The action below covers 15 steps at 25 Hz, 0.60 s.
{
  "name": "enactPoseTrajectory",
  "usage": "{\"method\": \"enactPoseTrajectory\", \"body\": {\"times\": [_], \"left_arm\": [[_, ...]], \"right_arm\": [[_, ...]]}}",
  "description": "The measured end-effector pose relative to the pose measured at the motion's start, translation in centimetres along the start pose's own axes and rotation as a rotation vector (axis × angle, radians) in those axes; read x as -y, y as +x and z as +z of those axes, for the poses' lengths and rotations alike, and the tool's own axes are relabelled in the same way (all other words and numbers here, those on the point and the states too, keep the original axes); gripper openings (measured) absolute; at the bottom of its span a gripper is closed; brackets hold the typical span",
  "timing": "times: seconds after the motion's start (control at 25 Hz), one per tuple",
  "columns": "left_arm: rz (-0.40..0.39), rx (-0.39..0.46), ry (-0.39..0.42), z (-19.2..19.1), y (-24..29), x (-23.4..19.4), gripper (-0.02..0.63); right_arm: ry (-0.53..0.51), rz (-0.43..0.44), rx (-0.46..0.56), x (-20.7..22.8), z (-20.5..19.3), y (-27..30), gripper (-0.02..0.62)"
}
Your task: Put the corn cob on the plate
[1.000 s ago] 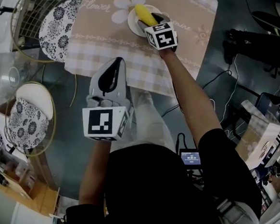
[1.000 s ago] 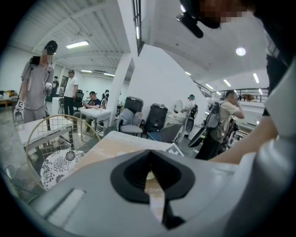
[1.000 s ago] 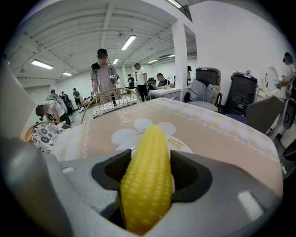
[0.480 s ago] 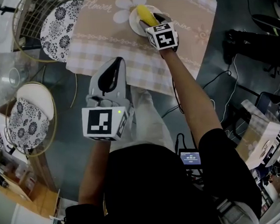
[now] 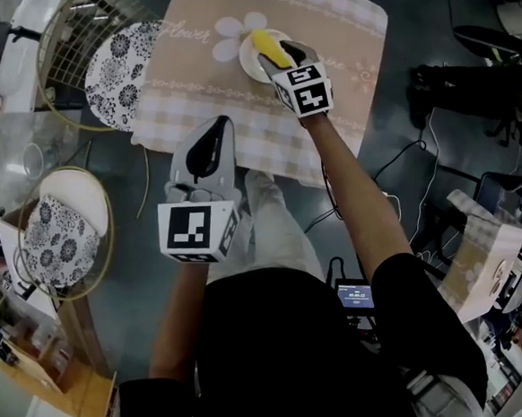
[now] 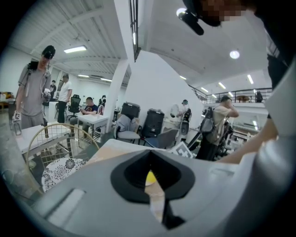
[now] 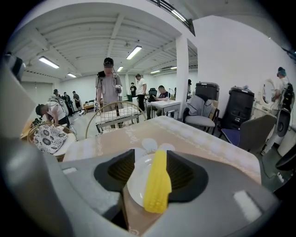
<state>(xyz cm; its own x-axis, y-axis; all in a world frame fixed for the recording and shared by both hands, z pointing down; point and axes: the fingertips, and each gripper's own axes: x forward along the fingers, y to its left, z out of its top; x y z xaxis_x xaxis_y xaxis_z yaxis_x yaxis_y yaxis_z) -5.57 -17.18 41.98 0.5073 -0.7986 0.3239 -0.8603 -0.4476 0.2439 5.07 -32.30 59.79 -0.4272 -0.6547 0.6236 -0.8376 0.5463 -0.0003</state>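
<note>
Where the table stands, a beige checked tablecloth (image 5: 318, 14) with a flower print covers it, and dark floor (image 5: 408, 21) lies all round. Wire chairs (image 5: 55, 48) with flowered cushions (image 5: 116, 61) stand at its left. The gripper views show a big white hall with strip lights (image 7: 134, 52), where people (image 7: 108, 88) stand or sit at desks (image 7: 162, 105). On the cloth sits a white plate (image 5: 251, 64), and the corn cob (image 5: 266, 46) lies across it. The right gripper (image 5: 291, 51) hovers at the plate's near edge. Its jaws are apart and closing on nothing, with the cob showing through their gap. The left gripper (image 5: 223, 122) is held nearer the person, its jaws together and empty.
</note>
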Motion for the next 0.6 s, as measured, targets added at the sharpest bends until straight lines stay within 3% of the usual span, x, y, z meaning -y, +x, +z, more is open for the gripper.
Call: {"method": "enactPoseTrajectory", "body": {"times": [0.44, 0.6], "left_arm": [[0.013, 0.060, 0.027, 3.2, -2.5, -0.6, 0.009], [0.015, 0.086, 0.026, 4.4, -3.6, -0.8, 0.009]], "right_arm": [[-0.027, -0.038, 0.155, -2.9, 5.6, -8.1, 0.127], [-0.029, -0.062, 0.217, -3.9, 7.9, -11.2, 0.122]]}}
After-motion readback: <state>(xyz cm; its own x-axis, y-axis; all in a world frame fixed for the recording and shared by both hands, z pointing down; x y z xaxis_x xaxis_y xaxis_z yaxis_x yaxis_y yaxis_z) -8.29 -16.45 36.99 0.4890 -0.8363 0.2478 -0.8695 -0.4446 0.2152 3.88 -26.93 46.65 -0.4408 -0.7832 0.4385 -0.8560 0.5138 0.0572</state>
